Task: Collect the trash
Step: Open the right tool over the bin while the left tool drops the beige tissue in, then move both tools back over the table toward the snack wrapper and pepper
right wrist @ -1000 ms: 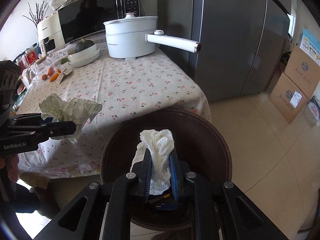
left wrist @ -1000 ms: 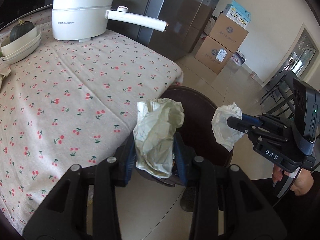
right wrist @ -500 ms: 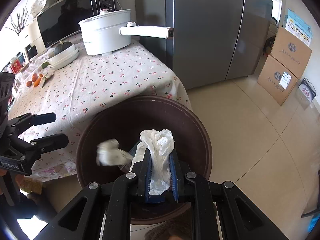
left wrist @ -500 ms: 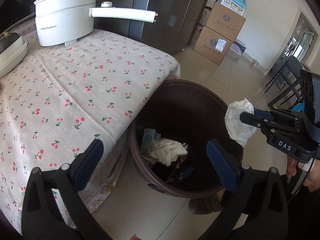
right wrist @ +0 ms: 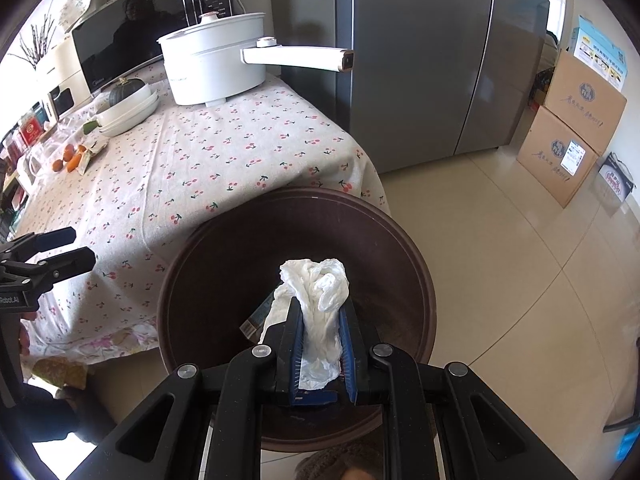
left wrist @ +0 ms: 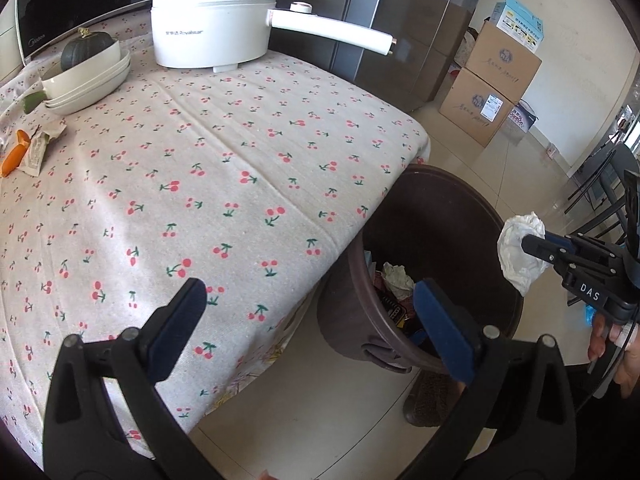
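The left tongs (left wrist: 308, 312) have just been opening and gape wide with nothing between them, at the bench (left wrist: 224, 168) edge. The right tongs (right wrist: 320, 332) pinch a white tissue wad (right wrist: 320, 300) above the brown bin (right wrist: 192, 280) (a crumpled paper (left wrist: 396, 276) lies inside), at the bench's 5 o'clock corner.

The left gripper (left wrist: 310, 320) tilts down, jaws spread wide and empty. At its 3 o'clock, the right gripper (right wrist: 322, 344) is clamped.
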The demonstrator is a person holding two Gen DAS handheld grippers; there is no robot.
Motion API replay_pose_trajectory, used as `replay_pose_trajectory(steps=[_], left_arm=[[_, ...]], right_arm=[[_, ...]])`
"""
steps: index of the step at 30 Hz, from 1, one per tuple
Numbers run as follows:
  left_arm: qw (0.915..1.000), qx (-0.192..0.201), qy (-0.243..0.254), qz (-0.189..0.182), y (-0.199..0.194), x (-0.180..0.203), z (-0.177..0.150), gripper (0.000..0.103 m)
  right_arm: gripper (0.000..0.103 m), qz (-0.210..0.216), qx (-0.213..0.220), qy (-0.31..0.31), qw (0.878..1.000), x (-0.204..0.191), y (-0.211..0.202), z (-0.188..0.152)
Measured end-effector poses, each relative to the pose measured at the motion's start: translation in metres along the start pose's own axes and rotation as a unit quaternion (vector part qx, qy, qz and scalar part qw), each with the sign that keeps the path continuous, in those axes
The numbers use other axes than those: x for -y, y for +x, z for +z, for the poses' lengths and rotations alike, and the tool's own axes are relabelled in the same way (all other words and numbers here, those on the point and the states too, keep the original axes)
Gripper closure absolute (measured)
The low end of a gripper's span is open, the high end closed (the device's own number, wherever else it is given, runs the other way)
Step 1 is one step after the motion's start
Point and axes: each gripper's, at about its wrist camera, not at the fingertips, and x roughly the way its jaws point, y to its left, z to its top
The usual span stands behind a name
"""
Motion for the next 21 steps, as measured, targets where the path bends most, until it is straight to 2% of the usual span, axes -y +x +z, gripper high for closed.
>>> replay_pose_trajectory(steps=[3, 4, 5, 7, 13, 17, 21], left_arm=[[0.9999, 0.002, -0.005, 0.009, -0.006, -0.008, -0.001, 0.0], [0.9999, 0.003, -0.007, 0.011, -0.008, -0.011, -0.001, 0.0], [0.9999, 0.004, -0.008, 0.012, -0.011, -0.014, -0.002, 0.0], [0.9998, 0.006, -0.01, 0.015, -0.015, -0.019, -0.001, 0.0], [0.9996, 0.007, -0.015, 0.021, -0.025, -0.032, -0.005, 0.0], [0.9994, 0.008, -0.021, 0.027, -0.03, -0.04, -0.006, 0.0], [0.9987, 0.011, -0.035, 0.034, -0.039, -0.053, -0.008, 0.0]], right_arm=[[0.081, 0.002, -0.006, 0.002, 1.0, -0.002, 0.003, 0.001], [0.073, 0.004, -0.01, 0.004, 1.0, -0.002, 0.005, 0.002], [0.05, 0.008, -0.014, 0.008, 1.0, -0.003, 0.006, 0.002], [0.017, 0.014, -0.016, 0.021, 1.0, -0.004, 0.007, 0.003], [0.012, 0.013, -0.011, 0.03, 0.999, -0.012, 0.007, 0.007], [0.0, 0.012, -0.009, 0.03, 0.999, -0.018, 0.008, 0.011], [0.0, 0.0, -0.001, 0.019, 1.0, -0.028, 0.007, 0.018]])
